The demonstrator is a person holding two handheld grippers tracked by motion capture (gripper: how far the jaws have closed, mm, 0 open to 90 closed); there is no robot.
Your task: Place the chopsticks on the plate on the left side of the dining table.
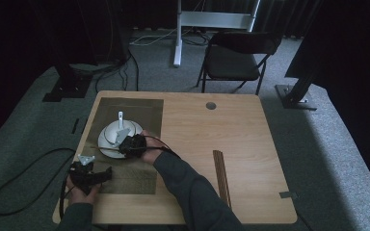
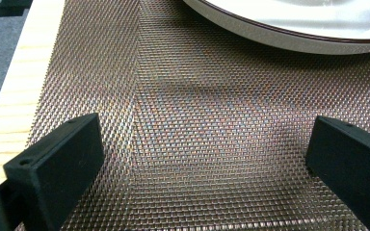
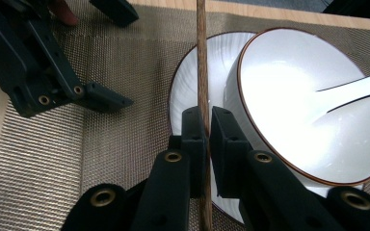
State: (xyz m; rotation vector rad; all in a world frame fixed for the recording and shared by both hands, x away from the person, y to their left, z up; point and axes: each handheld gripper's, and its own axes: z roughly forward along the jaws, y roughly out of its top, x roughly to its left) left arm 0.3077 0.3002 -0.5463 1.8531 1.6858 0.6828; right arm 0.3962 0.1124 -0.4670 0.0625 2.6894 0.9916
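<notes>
Both arms come in over the table's near edge in dark, long sleeves, each hand wrapped around a black set of tongs. The left tongs [image 1: 90,174] carry a pale grey three-cornered plate on top and trail a black cable that loops off the table's left edge onto the floor. The right tongs [image 3: 206,126] have blocky matte black jaws on linked arms with brass-ringed screw holes, and a thin black cable curls back along the sleeve.
</notes>
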